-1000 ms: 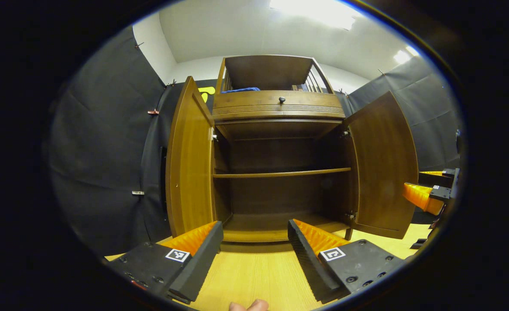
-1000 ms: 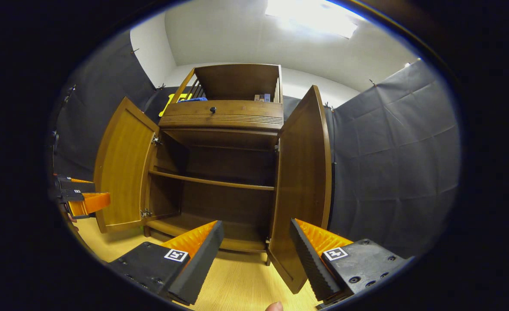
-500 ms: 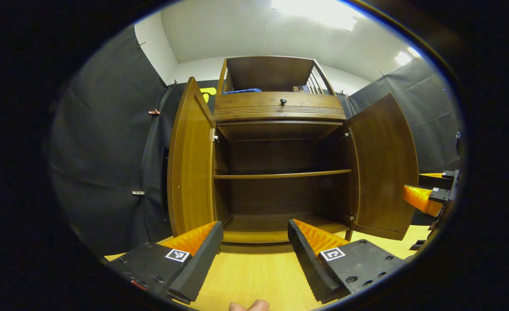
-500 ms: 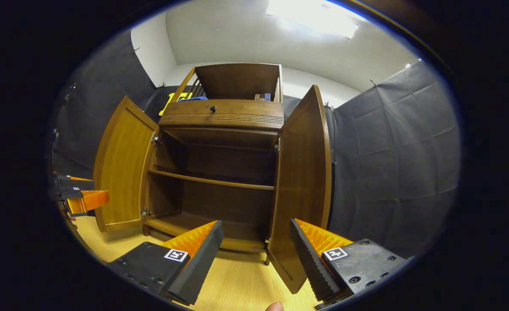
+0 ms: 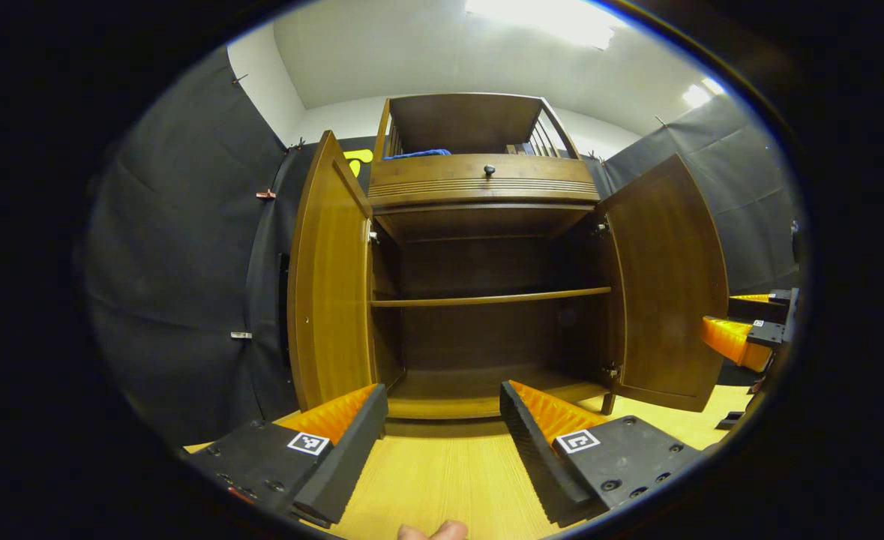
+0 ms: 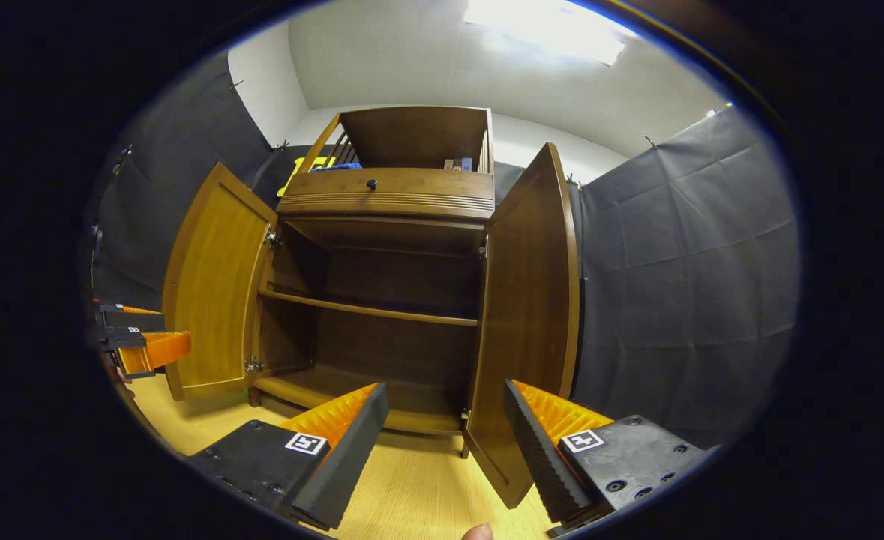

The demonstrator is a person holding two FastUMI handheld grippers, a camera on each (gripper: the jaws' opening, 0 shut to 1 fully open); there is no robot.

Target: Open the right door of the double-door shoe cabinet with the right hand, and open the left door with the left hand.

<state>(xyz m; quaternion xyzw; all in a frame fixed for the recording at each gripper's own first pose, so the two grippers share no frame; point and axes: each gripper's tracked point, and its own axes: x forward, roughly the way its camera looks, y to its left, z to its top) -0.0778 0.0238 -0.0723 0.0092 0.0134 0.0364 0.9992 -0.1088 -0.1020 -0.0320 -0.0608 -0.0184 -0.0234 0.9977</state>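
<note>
I see a pale wooden floor (image 5: 449, 480) running under everything, bright yellow in the light. Black cloth walls (image 6: 681, 300) hang on both sides, pinned with small clips (image 5: 265, 195). Above them I can make out a white wall (image 6: 262, 90) and a white ceiling (image 5: 412, 52) with a glaring light panel (image 6: 546, 30).

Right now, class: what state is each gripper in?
Left gripper: open, holding nothing.
Right gripper: open, holding nothing.

Shoe cabinet (image 6: 382, 300), left door (image 6: 213, 285) and right door (image 6: 528, 315) swung open, right gripper (image 6: 442, 442) jaws apart
</note>
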